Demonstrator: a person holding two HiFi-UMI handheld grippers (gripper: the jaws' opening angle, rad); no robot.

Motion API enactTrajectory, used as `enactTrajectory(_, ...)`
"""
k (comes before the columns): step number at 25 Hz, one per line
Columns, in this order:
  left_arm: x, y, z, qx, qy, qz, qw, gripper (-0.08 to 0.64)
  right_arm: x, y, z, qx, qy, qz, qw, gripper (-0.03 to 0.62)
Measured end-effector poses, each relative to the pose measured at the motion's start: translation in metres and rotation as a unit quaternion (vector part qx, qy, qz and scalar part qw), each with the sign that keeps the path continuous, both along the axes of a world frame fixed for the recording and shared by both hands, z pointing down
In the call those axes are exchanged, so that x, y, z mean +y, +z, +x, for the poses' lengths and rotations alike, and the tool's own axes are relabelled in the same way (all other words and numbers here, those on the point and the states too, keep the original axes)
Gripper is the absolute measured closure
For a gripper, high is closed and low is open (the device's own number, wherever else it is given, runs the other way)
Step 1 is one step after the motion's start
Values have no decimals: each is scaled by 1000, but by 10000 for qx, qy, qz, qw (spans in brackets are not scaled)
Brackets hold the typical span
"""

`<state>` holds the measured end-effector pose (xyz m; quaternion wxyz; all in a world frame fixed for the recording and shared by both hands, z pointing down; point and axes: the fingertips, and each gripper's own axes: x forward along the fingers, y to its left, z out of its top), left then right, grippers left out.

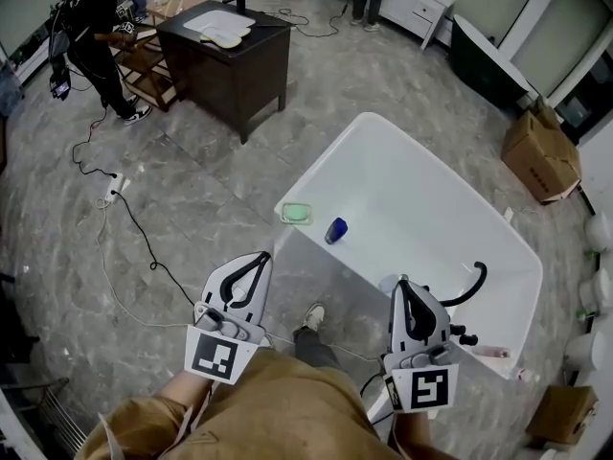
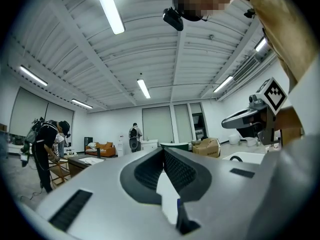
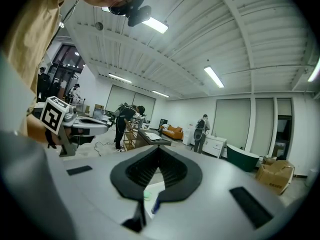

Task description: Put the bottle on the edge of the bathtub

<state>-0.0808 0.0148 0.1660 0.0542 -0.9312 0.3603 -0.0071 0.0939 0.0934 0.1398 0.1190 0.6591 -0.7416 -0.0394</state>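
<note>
A small blue bottle (image 1: 334, 230) lies at the near left corner of the white bathtub (image 1: 498, 228), beside a green soap dish (image 1: 297, 213); whether it rests on the rim or just inside I cannot tell. My left gripper (image 1: 263, 256) hangs short of that corner, jaws closed to a point and empty. My right gripper (image 1: 402, 285) is over the tub's near rim, also shut and empty. In the left gripper view the jaws (image 2: 162, 151) meet, with a sliver of the blue bottle (image 2: 178, 203) below them. The right gripper view shows closed jaws (image 3: 159, 149) above the green dish (image 3: 146, 195).
A black curved hose (image 1: 471, 289) sits inside the tub near my right gripper. A dark wooden table (image 1: 230, 60) stands at the back with a person (image 1: 96, 27) beside it. A cable (image 1: 134, 228) trails over the floor at left. A cardboard box (image 1: 541, 151) stands at right.
</note>
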Motion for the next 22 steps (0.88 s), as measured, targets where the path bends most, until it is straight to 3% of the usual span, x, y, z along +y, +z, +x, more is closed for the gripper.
enactTrajectory(5, 6, 8, -7, -46, -2, -132, 9999, 554, 8, 3, -4, -205, 15, -17, 9998, 588)
enactTrajectory(11, 7, -2, -15, -120, -47, -25, 9999, 554, 13, -3, 1, -693, 22, 9, 9976, 588)
enactTrajectory(22, 4, 1, -17, -83, -176, -64, 9998, 552, 7, -2, 4, -726, -90, -29, 9973, 588)
